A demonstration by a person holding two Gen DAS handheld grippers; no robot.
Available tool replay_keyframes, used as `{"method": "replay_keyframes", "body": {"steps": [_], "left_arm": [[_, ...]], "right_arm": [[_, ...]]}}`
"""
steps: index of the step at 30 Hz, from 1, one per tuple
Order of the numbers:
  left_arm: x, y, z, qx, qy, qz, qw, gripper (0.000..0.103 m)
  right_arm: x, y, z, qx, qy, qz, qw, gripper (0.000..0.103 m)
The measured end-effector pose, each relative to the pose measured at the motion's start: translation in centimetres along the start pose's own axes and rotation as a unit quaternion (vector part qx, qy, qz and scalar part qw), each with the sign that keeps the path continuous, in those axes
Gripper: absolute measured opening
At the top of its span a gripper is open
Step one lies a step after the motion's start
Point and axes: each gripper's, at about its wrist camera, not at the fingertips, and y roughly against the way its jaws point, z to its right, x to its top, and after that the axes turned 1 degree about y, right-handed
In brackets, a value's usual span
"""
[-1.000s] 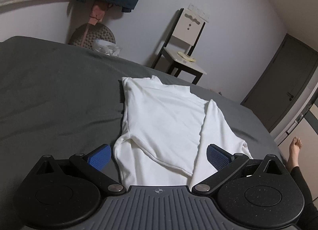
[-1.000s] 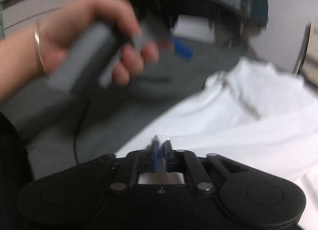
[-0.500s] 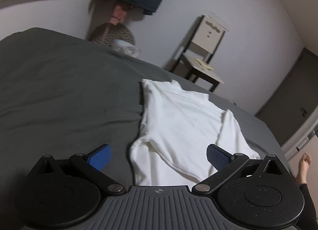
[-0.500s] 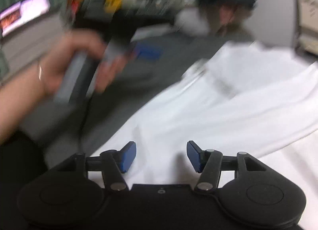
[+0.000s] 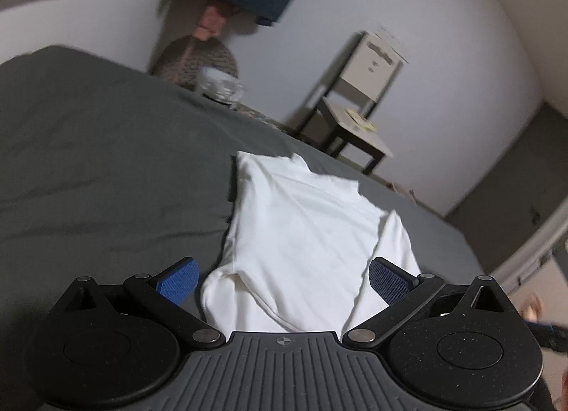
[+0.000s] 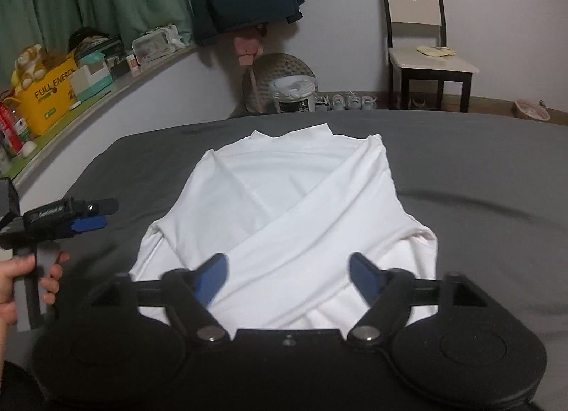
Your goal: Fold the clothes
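One white shirt [image 6: 284, 205] lying flat mid-bed on grey sheet [image 6: 479, 169], sleeves crossed over the front, collar end toward chair [image 6: 422, 38]. Right gripper [image 6: 287, 276] above near hem, fingers opening wide, nothing between them. Left gripper [image 5: 282, 281] at shirt's near edge, fingers apart, empty; also seen beside shirt's left side [image 6: 90, 215]. Thin, soft, light cloth by the look: likely to sag and crease, slide easily on sheet. Best pinched at hem corners or shoulder edges, both layers together.
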Motion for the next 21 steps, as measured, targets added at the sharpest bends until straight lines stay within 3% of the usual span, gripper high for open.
{"method": "replay_keyframes", "body": {"steps": [2,3,7,11,15,17,21], "left_arm": [[-0.4,0.8,-0.6,0.011,0.027,0.002,0.9996,0.103],[-0.7,1.1,-0.9,0.011,0.034,0.007,0.9993,0.103],[-2.1,1.9,-1.4,-0.009,0.009,0.022,0.9997,0.103],[-2.6,1.7,-2.1,-0.058,0.015,0.040,0.9974,0.103],[-2.2,1.4,-2.4,-0.063,0.016,0.073,0.9952,0.103],[-1.7,1.0,-2.4,-0.061,0.007,0.090,0.9940,0.103],[1.6,-2.9,-1.3,-0.015,-0.036,0.066,0.9971,0.103]], "right_arm": [[0.3,1.5,-0.5,0.000,-0.003,0.009,1.000,0.101],[0.7,1.8,-0.5,-0.003,-0.005,0.014,1.000,0.103],[3.0,1.2,0.3,-0.042,-0.036,0.023,0.998,0.103],[4.8,-0.4,1.6,-0.081,-0.044,0.025,0.995,0.103],[5.1,-2.9,2.7,-0.105,0.021,0.068,0.992,0.103],[5.5,-5.5,3.9,-0.104,0.050,0.049,0.992,0.103],[7.6,-11.0,7.6,-0.075,0.048,-0.001,0.996,0.103]]}}
